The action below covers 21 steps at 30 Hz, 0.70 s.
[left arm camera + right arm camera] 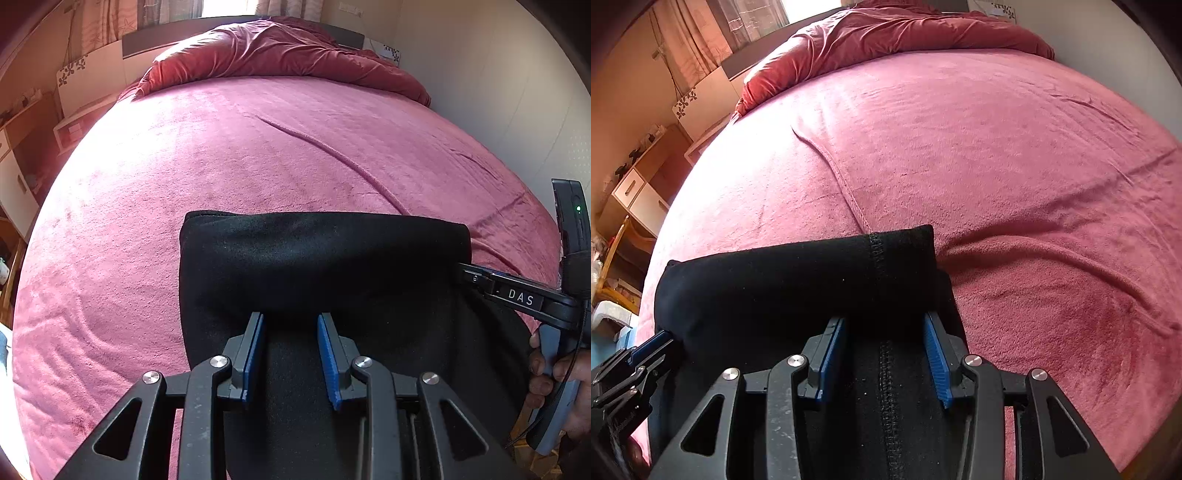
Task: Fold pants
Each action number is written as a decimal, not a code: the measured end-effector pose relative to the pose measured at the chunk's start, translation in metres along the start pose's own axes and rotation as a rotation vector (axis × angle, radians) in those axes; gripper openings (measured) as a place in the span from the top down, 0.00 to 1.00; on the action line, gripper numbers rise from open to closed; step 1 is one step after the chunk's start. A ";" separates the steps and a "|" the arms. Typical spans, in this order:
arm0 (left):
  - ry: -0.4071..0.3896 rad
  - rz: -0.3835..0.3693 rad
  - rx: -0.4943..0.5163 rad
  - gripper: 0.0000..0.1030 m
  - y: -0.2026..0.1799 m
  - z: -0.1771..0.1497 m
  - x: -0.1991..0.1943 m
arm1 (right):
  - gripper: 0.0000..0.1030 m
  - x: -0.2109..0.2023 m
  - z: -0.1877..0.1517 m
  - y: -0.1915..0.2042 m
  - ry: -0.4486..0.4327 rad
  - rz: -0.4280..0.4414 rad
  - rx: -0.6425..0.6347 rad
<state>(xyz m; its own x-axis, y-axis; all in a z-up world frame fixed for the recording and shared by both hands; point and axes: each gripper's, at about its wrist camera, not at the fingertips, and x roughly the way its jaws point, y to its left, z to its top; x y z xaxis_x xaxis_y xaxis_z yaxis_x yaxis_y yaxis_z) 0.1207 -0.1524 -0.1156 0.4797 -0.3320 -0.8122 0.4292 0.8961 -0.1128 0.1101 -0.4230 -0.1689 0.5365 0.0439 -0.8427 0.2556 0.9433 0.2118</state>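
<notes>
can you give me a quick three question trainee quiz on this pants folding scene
1. True or false: the black pants lie on a green sheet.
2. Which sits at the head of the bed? A) red duvet B) laptop C) basket
3. Name what runs between the right gripper's pads in its wrist view.

Key: 1 false, the blanket is pink. 2 A. 3 the stitched seam of the pants.
</notes>
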 end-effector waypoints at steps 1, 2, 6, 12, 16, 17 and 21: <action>0.000 -0.002 -0.002 0.71 0.000 0.000 -0.001 | 0.59 -0.001 -0.001 0.001 -0.003 -0.001 -0.002; -0.002 -0.004 -0.003 0.71 0.001 -0.001 -0.002 | 0.59 -0.003 -0.002 0.001 -0.004 -0.002 -0.003; -0.025 -0.055 -0.031 0.58 0.009 -0.003 -0.017 | 0.42 -0.016 -0.002 -0.001 -0.011 0.020 0.007; -0.012 -0.207 -0.241 0.28 0.068 -0.021 -0.031 | 0.24 -0.039 -0.014 -0.043 0.003 0.126 0.117; 0.098 -0.348 -0.355 0.26 0.091 -0.036 -0.006 | 0.17 -0.024 -0.028 -0.068 0.087 0.206 0.168; 0.116 -0.382 -0.372 0.25 0.091 -0.039 -0.001 | 0.15 -0.018 -0.032 -0.073 0.107 0.244 0.193; 0.175 -0.468 -0.436 0.26 0.087 -0.042 0.020 | 0.11 0.003 -0.040 -0.079 0.160 0.362 0.247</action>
<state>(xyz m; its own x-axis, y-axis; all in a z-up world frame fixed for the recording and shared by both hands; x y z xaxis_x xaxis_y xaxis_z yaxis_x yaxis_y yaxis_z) 0.1360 -0.0684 -0.1655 0.1709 -0.6956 -0.6978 0.1954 0.7181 -0.6680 0.0593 -0.4840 -0.2082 0.5003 0.4244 -0.7547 0.2695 0.7521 0.6015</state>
